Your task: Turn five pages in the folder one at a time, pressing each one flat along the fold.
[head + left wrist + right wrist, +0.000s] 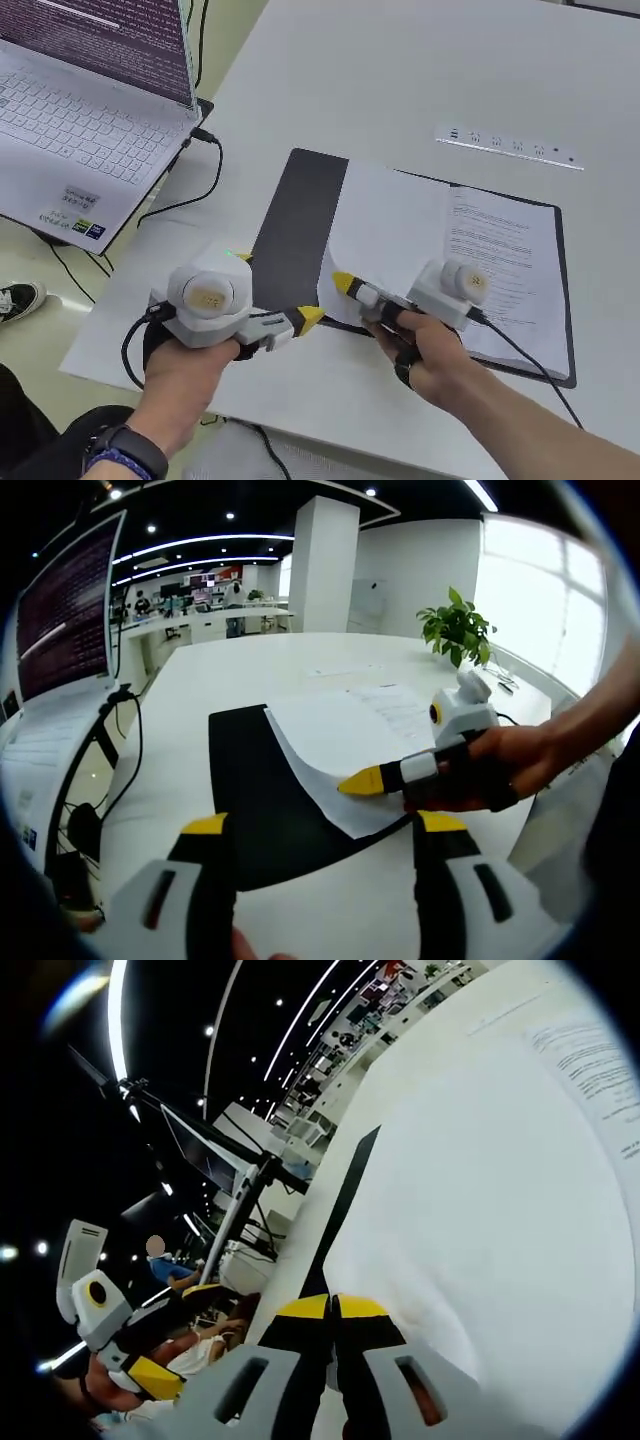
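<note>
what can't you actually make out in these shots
- Head view: the print on the right-hand sheet is too small to read.
- Head view: the fold of the folder is hidden under the lifted page that the right gripper holds.
- Head view: the laptop is cut off by the top and left edges.
- Right gripper view: the shut jaws cover how much of the page edge is pinched.

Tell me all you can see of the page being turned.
The page is a thin white paper sheet, blank on the side showing. It arches up from the printed stack and leans toward the black left cover of the folder. The right gripper is shut on its lower edge near the corner.
</note>
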